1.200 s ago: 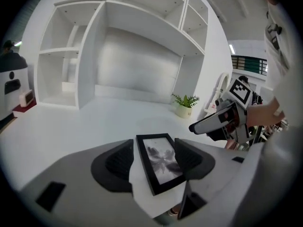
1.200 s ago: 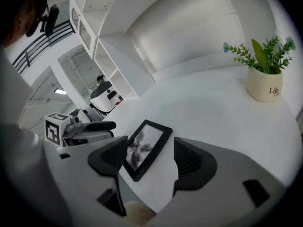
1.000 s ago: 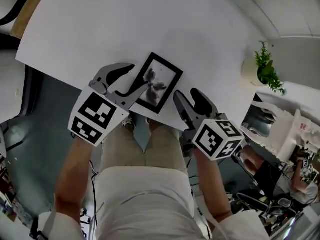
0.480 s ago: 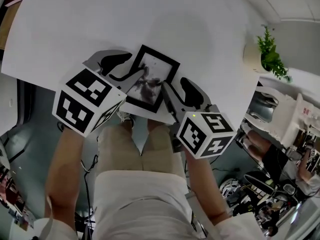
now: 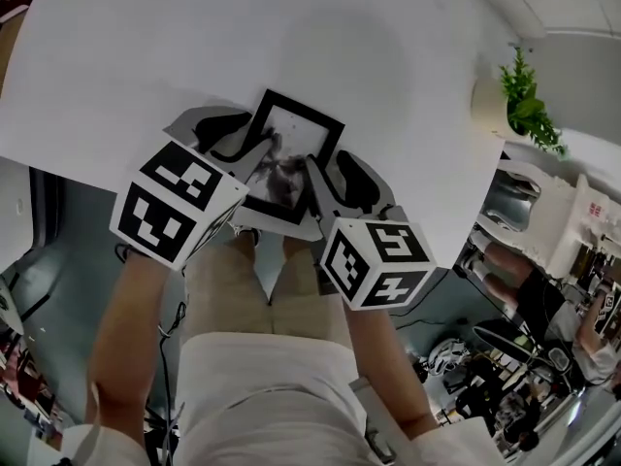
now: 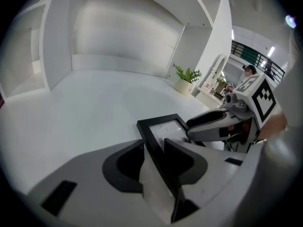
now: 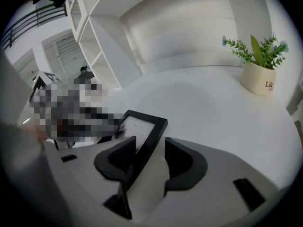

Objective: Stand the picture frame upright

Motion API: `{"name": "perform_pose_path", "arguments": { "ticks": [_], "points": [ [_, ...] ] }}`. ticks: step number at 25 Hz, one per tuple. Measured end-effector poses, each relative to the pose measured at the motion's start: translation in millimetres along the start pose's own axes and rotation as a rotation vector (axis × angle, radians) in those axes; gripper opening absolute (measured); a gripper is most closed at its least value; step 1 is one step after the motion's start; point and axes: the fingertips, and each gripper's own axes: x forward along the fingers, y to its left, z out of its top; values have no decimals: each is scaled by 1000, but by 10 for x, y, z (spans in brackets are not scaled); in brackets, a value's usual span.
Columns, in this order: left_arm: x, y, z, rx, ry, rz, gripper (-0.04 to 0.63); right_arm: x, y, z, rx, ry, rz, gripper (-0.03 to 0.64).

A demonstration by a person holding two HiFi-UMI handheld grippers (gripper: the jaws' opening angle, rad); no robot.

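One black frame [image 5: 291,158] is seen lying flat on the white counter [image 5: 194,47], close to the edge nearest the person. Its long axis is pointed away from the person and slightly rightward. Two tongs are counted. The left rail is straddled by the left tongs [image 6: 154,143] and the right rail by the right tongs [image 7: 150,140]. Both pairs of jaws have just been closing but are not yet clamped. "Life" can be read on the one plant pot [image 7: 259,78].

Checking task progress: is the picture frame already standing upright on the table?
No, the picture frame lies flat, face up, on the white table near its front edge.
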Motion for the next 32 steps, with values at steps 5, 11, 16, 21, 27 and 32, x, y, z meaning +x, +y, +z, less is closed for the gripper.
{"name": "perform_pose_path", "arguments": {
  "ticks": [5,11,16,21,27,32],
  "points": [
    [35,-31,46,-44,14,-14,120,0,-13,34,55,-15,3,147],
    [79,48,264,-86,-48,2,106,39,-154,256,65,-97,11,126],
    [148,160,734,-13,-105,52,103,68,-337,685,27,-209,-6,126],
    [146,265,1437,-35,-265,60,90,-22,-560,1301,-17,-348,4,135],
    [242,354,1937,41,-324,109,87,-41,-782,1892,-109,-457,-25,144],
    [345,453,2380,127,-387,157,87,37,-979,2281,-162,-521,-48,150]
  ]
}}
